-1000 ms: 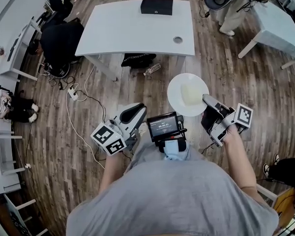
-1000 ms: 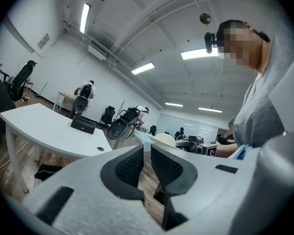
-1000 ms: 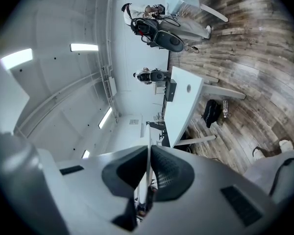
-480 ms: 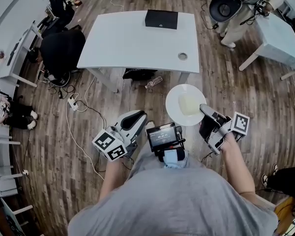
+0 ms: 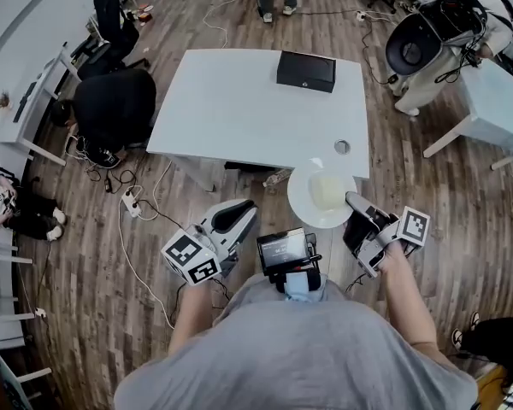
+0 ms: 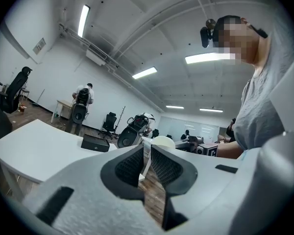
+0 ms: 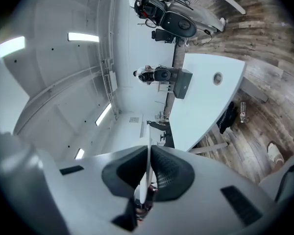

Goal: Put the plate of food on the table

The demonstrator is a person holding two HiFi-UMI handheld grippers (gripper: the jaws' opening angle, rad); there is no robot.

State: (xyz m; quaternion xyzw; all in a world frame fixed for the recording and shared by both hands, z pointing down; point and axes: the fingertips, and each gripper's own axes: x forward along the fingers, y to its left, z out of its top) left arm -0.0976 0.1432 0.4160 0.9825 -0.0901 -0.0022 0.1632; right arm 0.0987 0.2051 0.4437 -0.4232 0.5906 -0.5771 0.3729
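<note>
Near table point(image 5: 239, 101), right gripper point(image 5: 353, 203) clamps plate point(image 5: 303, 197).

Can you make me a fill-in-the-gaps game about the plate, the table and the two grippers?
1. The right gripper pinches the rim of the white ___.
2. The box lying on the table is coloured ___.
3. The left gripper holds ___ between its jaws.

Missing words: plate; black; nothing.
</note>
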